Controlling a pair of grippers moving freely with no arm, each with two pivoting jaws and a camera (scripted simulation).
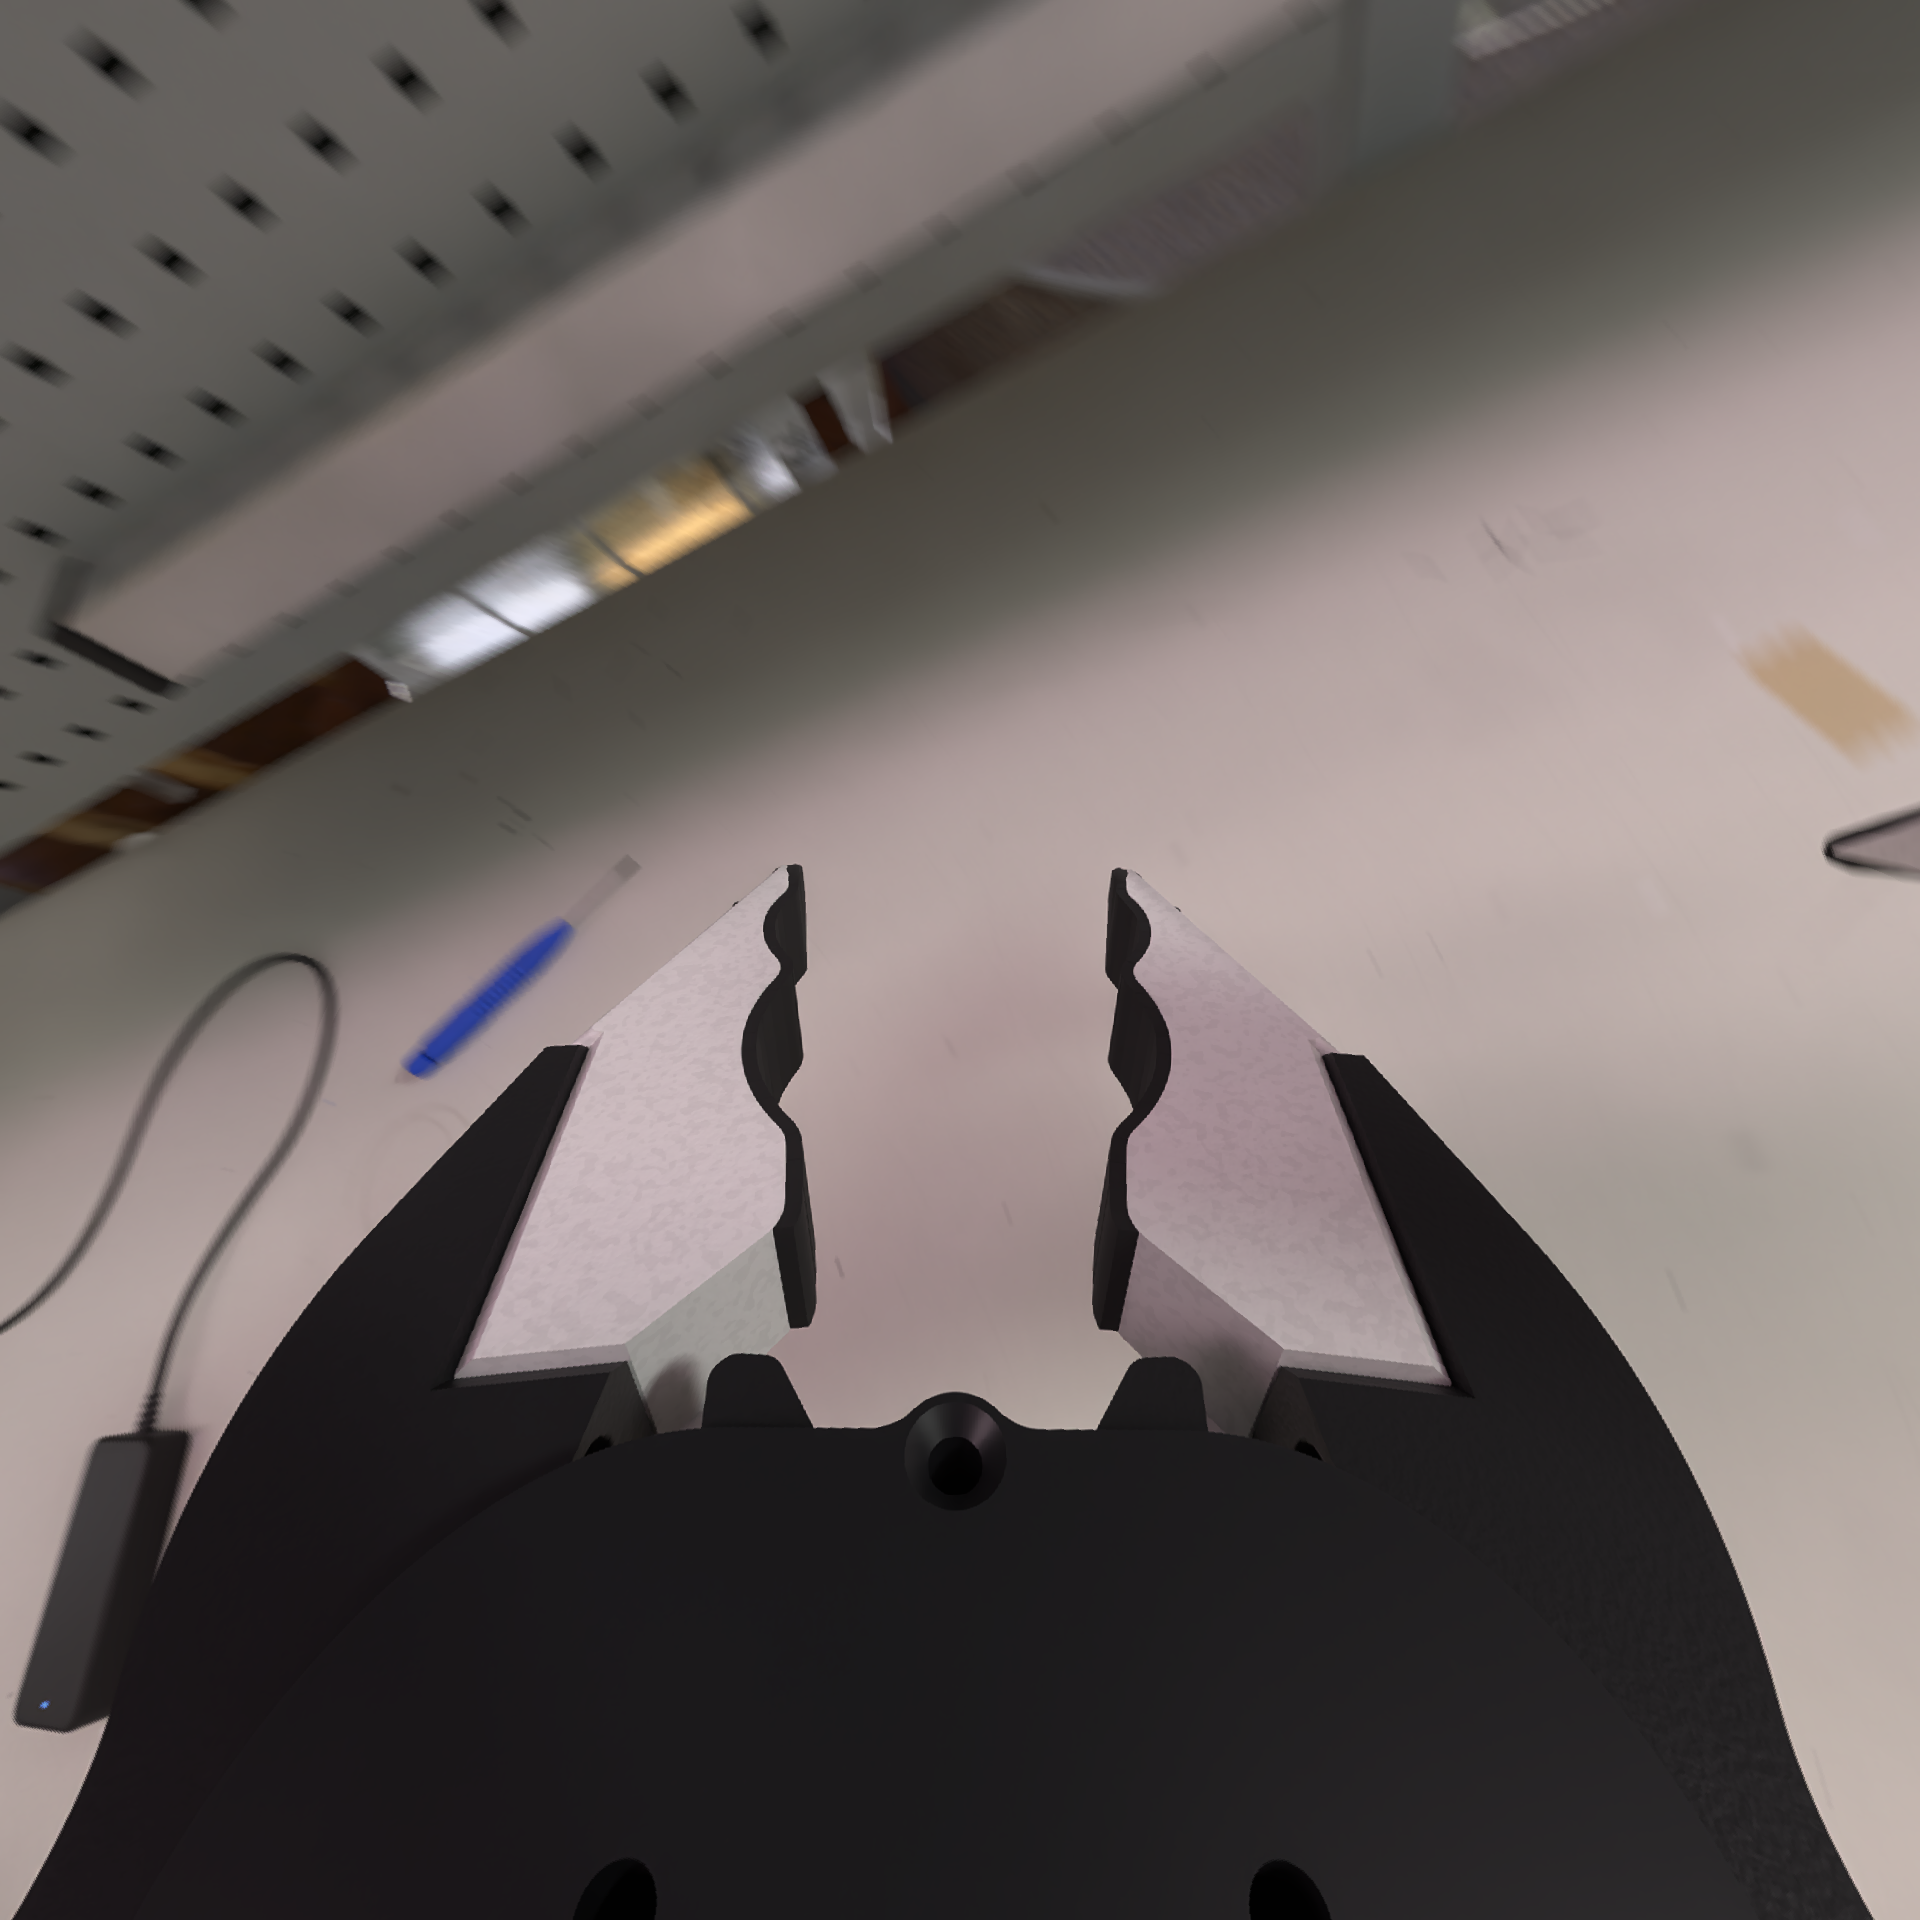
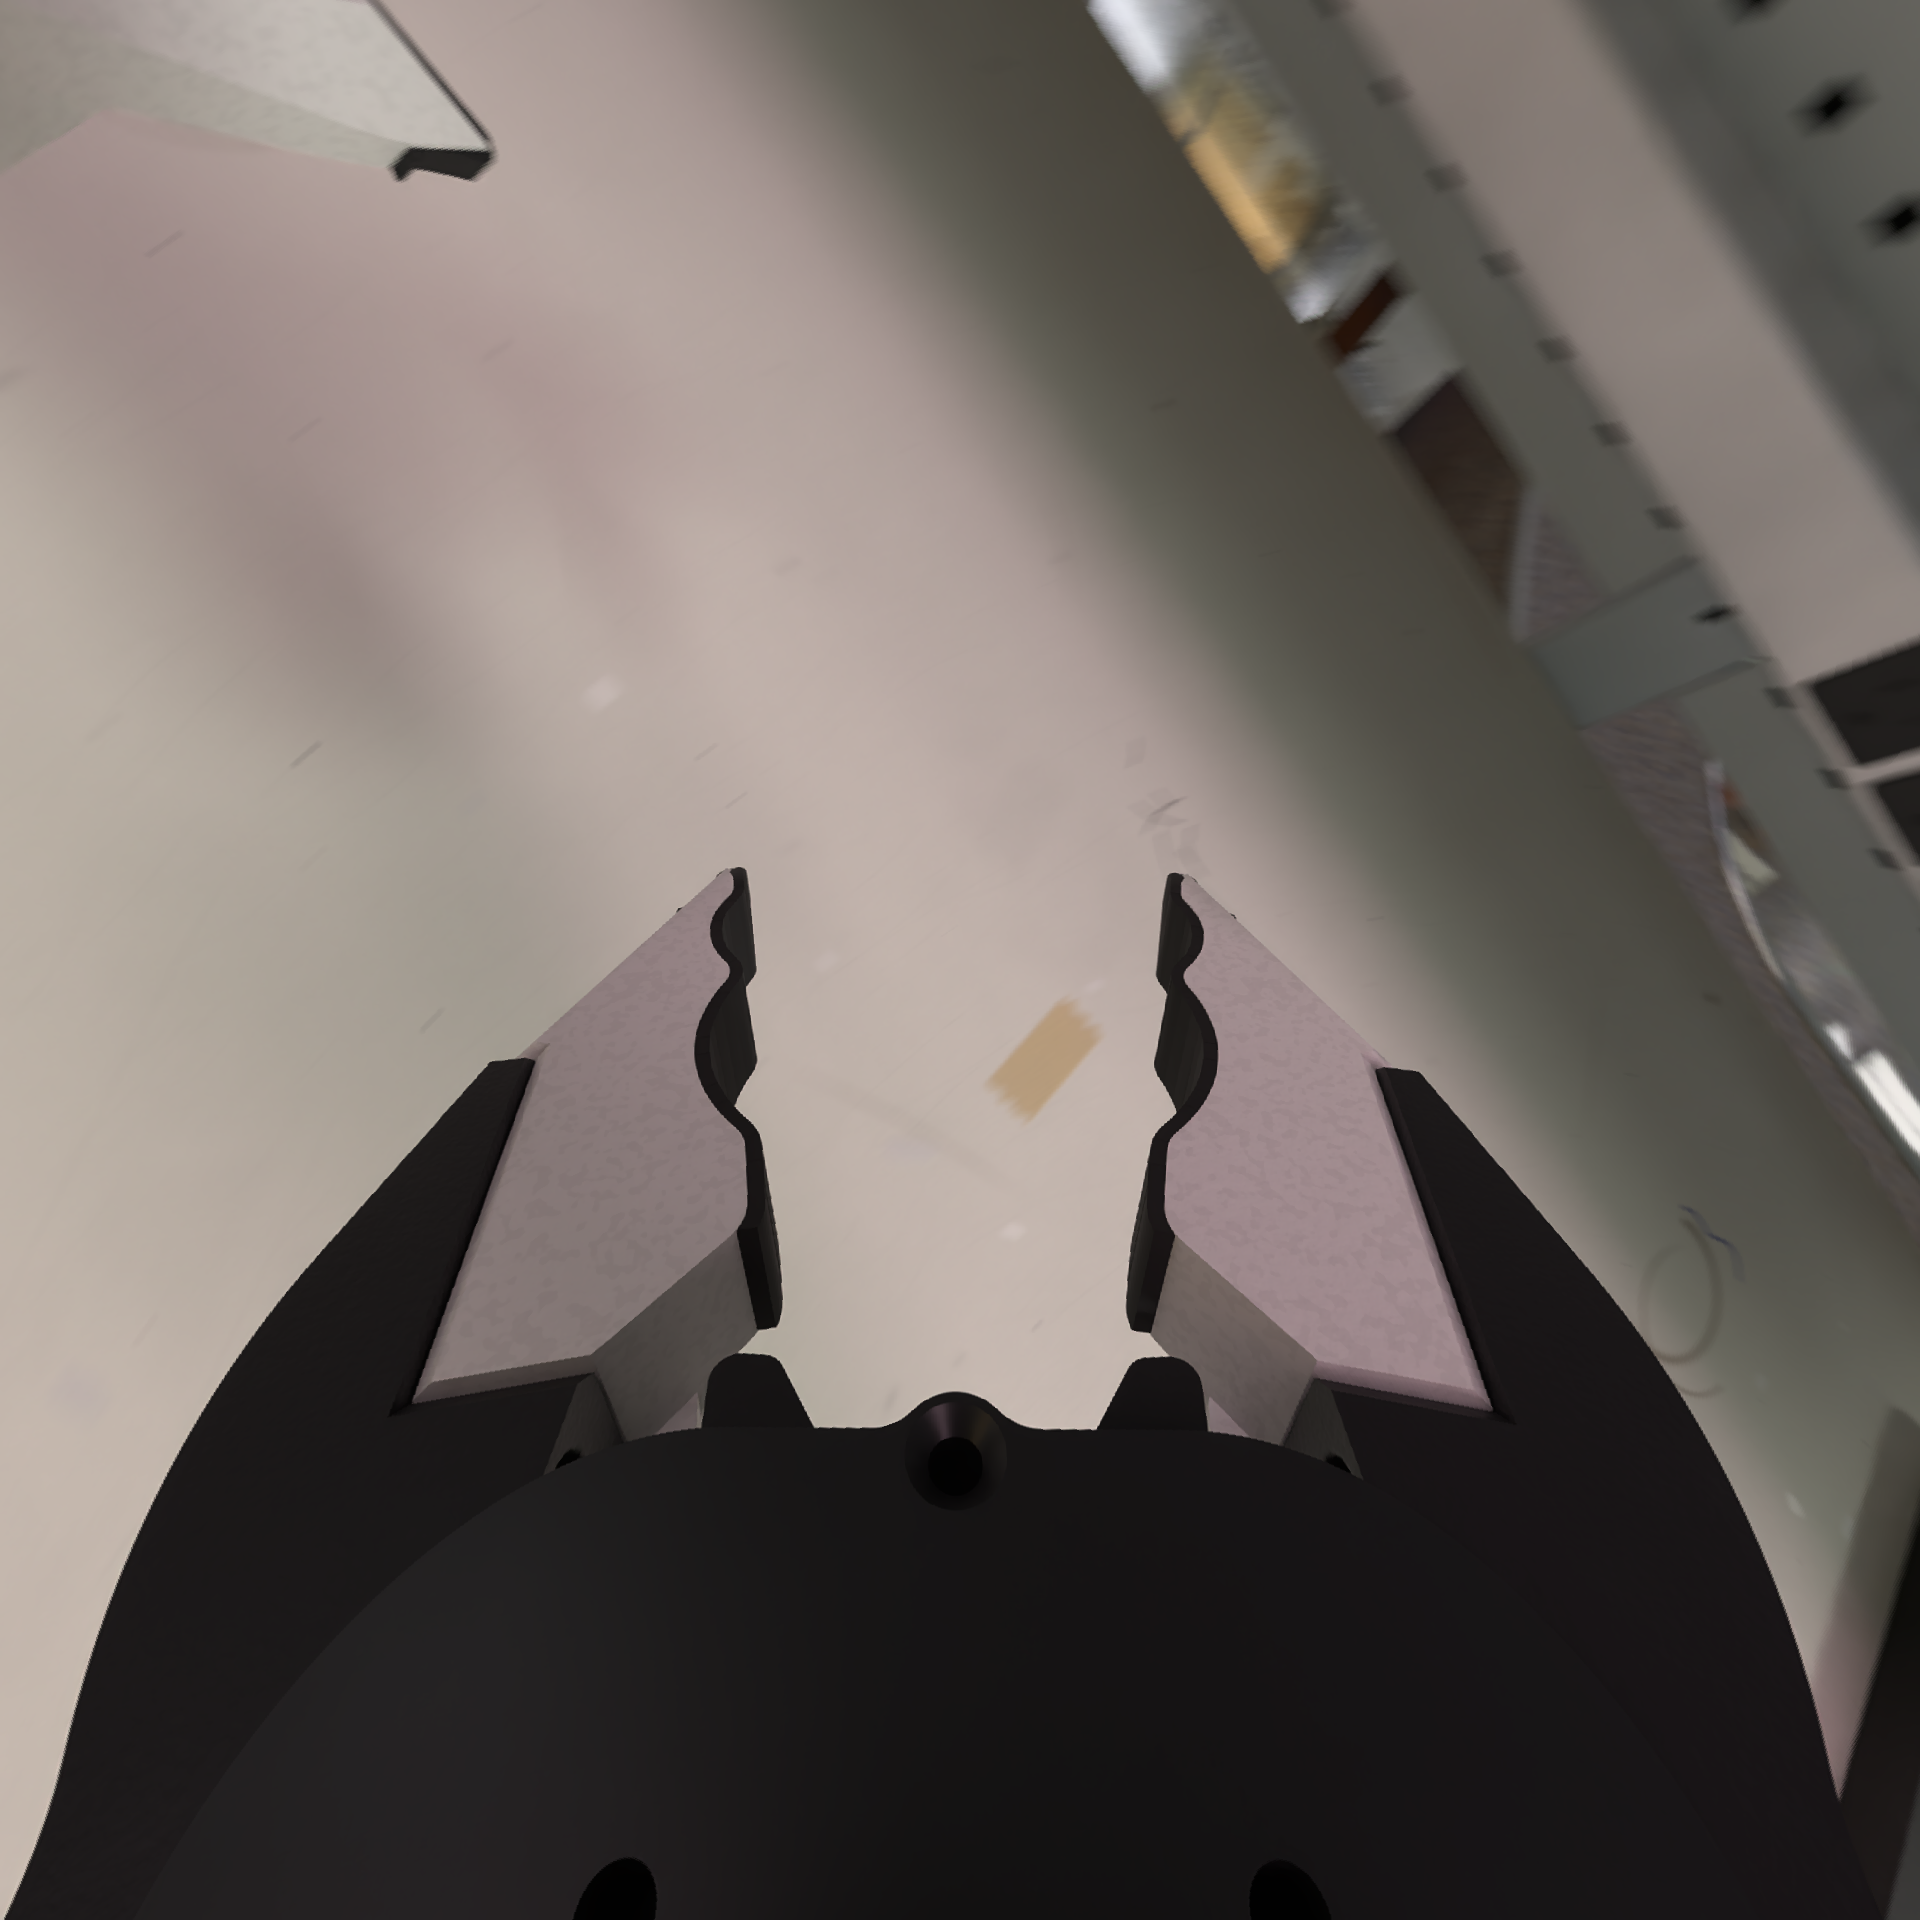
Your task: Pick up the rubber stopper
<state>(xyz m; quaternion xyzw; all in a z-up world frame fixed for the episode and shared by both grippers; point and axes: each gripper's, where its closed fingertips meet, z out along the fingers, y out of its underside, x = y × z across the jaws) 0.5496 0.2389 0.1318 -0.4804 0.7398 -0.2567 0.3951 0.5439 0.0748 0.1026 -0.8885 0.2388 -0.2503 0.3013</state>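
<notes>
I cannot make out a rubber stopper in either view. My left gripper (image 1: pixel 956 883) is open and empty above the pale tabletop (image 1: pixel 1143 675). My right gripper (image 2: pixel 956 883) is open and empty above the same tabletop (image 2: pixel 727 520). A flat tan patch lies on the table far right in the left wrist view (image 1: pixel 1829 696). In the right wrist view it lies between my fingers (image 2: pixel 1044 1060). The right gripper's fingertip pokes in at the right edge of the left wrist view (image 1: pixel 1881 852). The left gripper's finger shows top left in the right wrist view (image 2: pixel 312 94).
A blue-handled tool (image 1: pixel 499 987) lies left of my left gripper. A black power adapter (image 1: pixel 99 1579) with a looping cable (image 1: pixel 260 1039) lies at the far left. A pegboard wall (image 1: pixel 260 260) and shelf rail (image 2: pixel 1558 416) bound the table's back. A faint ring (image 2: pixel 1683 1309) lies at right.
</notes>
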